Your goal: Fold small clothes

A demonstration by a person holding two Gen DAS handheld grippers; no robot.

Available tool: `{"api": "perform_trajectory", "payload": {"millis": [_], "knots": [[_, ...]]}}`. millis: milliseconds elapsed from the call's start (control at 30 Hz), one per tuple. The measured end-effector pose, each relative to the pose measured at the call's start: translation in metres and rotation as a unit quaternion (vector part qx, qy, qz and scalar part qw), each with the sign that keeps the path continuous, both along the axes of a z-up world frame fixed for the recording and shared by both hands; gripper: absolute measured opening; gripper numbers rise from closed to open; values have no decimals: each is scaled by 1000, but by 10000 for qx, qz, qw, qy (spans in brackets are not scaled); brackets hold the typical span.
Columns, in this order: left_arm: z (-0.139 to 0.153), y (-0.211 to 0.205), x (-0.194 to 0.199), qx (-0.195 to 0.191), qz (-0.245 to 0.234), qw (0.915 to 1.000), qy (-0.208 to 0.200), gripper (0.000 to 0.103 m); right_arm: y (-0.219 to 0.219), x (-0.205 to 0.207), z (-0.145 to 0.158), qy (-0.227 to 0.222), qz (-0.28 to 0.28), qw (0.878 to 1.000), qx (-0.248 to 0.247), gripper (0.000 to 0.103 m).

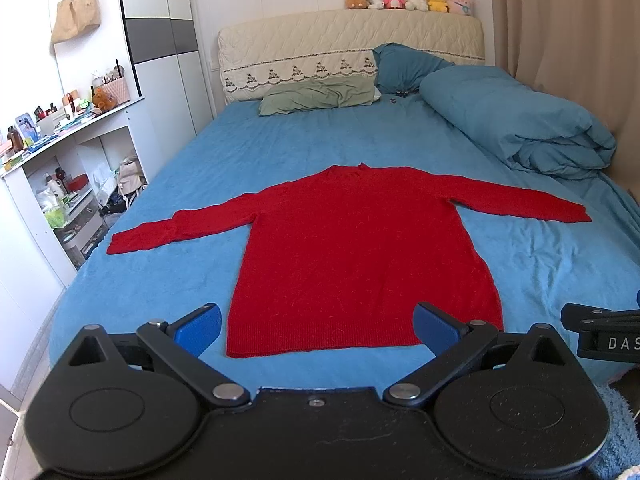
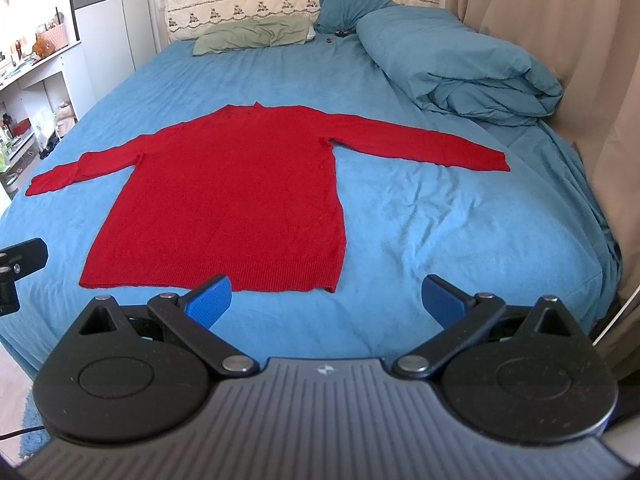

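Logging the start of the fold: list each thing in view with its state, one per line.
red sweater: unfolded, flat on bed, sleeves spread
left tool: open, empty, near the hem
right tool: open, empty, near the hem
blue duvet: bundled at bedside
green pillow: lying flat, rumpled

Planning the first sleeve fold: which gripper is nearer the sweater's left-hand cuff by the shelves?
Left. The left gripper faces the red sweater hem; the right gripper sits off its right corner, farther from that cuff.

Blue-sheeted bed (image 1: 280,152), quilted headboard (image 1: 348,36) — white shelving (image 1: 80,128), beige curtain (image 1: 568,40)
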State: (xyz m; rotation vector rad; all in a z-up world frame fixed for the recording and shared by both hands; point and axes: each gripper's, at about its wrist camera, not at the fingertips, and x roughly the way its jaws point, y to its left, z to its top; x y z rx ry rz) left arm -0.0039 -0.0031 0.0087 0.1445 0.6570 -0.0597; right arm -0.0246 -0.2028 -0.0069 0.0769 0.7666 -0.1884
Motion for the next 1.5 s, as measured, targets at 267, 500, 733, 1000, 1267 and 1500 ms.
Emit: {"api": "perform_trajectory", "payload": {"millis": [267,500,733,1000,1267,1500], "knots": [[0,0,0,-19,9,10000,-5,103,0,-1,0,-15,0,10000,-9,103],[1,1,-1,-26,23,10000,-10,103,1,-1,0,-13,-1,10000,-13,103],[3,2,0,-95,-18,10000,10,103,2,-1,0,-13,5,10000,-10,103],[2,1,-2,-90,-7,10000,-7,103,2,-1,0,-13,6,10000,-5,103],[3,2,-2,-88,-10,10000,-14,103,3,-1,0,-10,-2,10000,-8,103],[3,2,-2,-89,-11,10000,-16,103,4,-1,0,-21,-5,10000,-1,103]]}}
